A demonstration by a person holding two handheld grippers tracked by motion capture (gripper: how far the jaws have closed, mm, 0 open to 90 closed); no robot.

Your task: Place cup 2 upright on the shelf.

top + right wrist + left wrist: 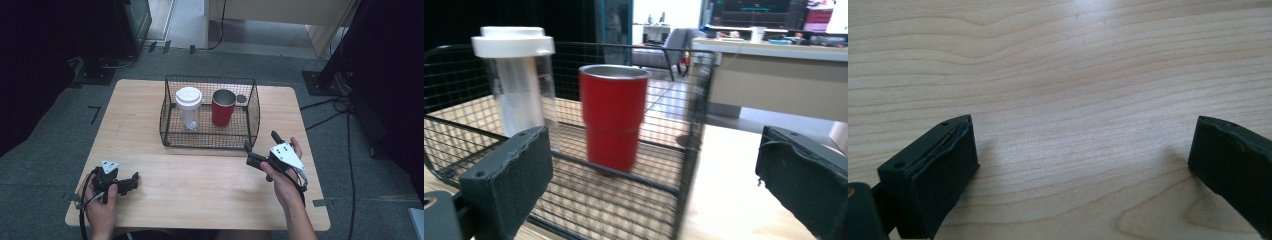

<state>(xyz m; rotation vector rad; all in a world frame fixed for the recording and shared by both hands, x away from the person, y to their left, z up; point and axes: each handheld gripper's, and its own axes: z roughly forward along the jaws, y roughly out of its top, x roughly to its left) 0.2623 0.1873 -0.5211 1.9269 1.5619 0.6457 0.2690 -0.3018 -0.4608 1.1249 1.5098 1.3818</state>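
Black fingers [504,180] of the right gripper [260,150] are seen nearest the lens in the right gripper view, set wide apart with nothing between them; the gripper is held just outside the near right corner of the wire basket [255,107]. The left gripper [131,181] is noted near the front left of the desk [200,180], its fingers [943,170] likewise spread and empty over bare wood. The work in hand is judged to be a reach for the red cup [223,107], which stands upright inside the basket, toward its right side, just beside the clear bottle [189,109] with the white lid. Several risks are recorded. The basket wall stands between the right gripper and the cup, so a level approach would be blocked by the mesh, and the basket could be pushed across the desk. If the cup is taken from above, a finger could catch on the rim of the wire. The bottle stands close at the cup's left, and it could be knocked over by a wide finger passing between the two. The cup looks smooth and tapered, so a grip set low is judged liable to slip. Counted: one basket, one red cup, one clear bottle, two grippers, one desk.
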